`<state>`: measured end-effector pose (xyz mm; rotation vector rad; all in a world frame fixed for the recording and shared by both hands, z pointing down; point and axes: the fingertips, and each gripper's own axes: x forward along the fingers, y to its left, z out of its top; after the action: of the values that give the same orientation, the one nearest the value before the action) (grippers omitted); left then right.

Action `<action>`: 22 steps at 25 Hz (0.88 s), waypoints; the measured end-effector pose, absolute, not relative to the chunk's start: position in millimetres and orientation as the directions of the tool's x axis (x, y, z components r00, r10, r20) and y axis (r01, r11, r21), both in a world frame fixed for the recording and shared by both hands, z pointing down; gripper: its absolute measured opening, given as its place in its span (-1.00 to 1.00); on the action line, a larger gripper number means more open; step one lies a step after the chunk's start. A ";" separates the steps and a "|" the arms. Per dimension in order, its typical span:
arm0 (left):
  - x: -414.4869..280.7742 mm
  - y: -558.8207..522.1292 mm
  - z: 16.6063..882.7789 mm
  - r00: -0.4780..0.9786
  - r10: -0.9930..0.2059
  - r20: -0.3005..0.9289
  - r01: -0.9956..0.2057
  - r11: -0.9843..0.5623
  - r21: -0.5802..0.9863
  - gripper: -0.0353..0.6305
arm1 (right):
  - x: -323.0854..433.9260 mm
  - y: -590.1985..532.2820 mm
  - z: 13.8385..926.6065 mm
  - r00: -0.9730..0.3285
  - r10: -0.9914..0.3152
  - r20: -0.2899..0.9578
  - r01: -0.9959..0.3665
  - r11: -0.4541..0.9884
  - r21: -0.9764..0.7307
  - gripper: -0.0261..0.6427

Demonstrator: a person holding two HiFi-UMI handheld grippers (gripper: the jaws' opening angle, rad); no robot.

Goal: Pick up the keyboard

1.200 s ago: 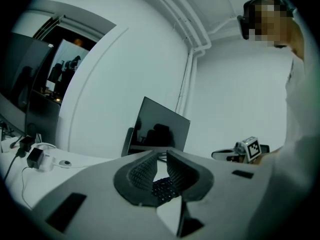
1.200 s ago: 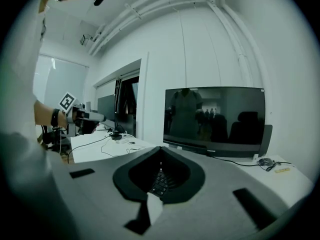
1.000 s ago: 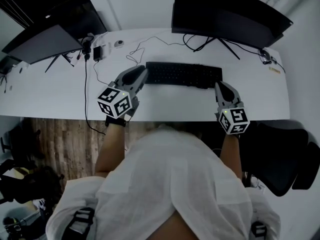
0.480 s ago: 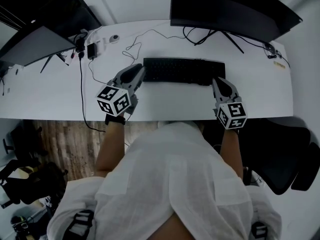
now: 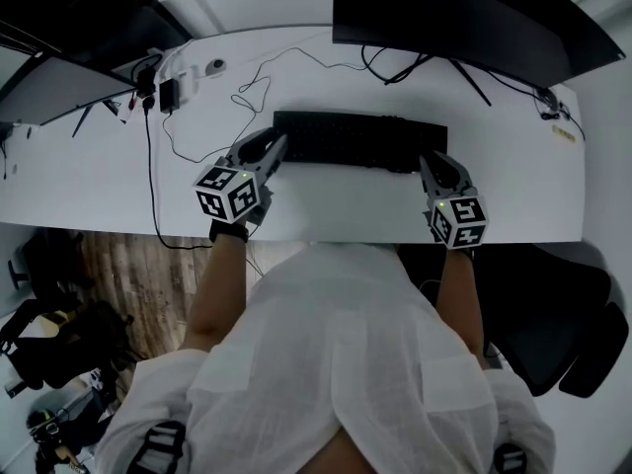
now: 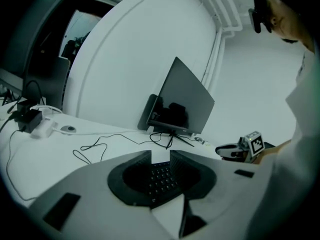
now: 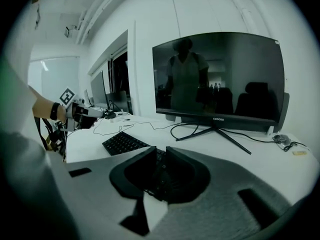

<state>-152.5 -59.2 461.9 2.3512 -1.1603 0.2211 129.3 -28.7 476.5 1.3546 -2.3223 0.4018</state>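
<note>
Filling most of the head view, a long white desk (image 5: 99,181) with a curved front edge. At its back right, a wide black monitor (image 5: 464,18) on a splayed stand; at back left, a second dark tilted screen (image 5: 54,77). Flat on the desk in front of the wide monitor, the slim black rectangular keyboard (image 5: 360,138), long side parallel to the front edge. At its left end, the grey left gripper (image 5: 279,144), tips right against the short edge, jaws drawn nearly together with only a thin slit between them and keys showing through that slit in the left gripper view. At the right near corner, the grey right gripper (image 5: 430,161), tips over the keyboard's end, jaws likewise pinched to a thin slit, keys dim beneath. No telling whether either pair actually nips the keyboard. Smaller still, a thin black cable (image 5: 247,97) looped on the desk behind the keyboard's left end, and a small black power adapter (image 5: 168,94) near the back left.
</note>
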 end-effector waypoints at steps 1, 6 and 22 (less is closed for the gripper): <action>-153.0 -61.7 468.5 0.615 -0.695 0.372 -0.785 -0.495 0.372 -0.61 | 132.9 -32.7 482.7 -0.433 -0.746 0.505 -0.875 0.482 -0.038 -0.74; -150.5 -64.8 505.1 0.575 -0.666 0.475 -0.816 -0.426 0.391 -0.36 | 156.6 -42.3 510.7 -0.403 -0.712 0.575 -0.887 0.458 -0.055 -0.51; -168.4 -76.2 581.8 0.408 -0.538 0.737 -0.913 -0.261 0.315 0.08 | 193.6 -53.2 597.7 -0.415 -0.507 0.756 -0.908 0.288 -0.306 0.42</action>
<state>-168.4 -76.2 581.8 1.9304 -1.2362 0.6476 193.6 -53.2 597.7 1.2611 -2.0345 0.9972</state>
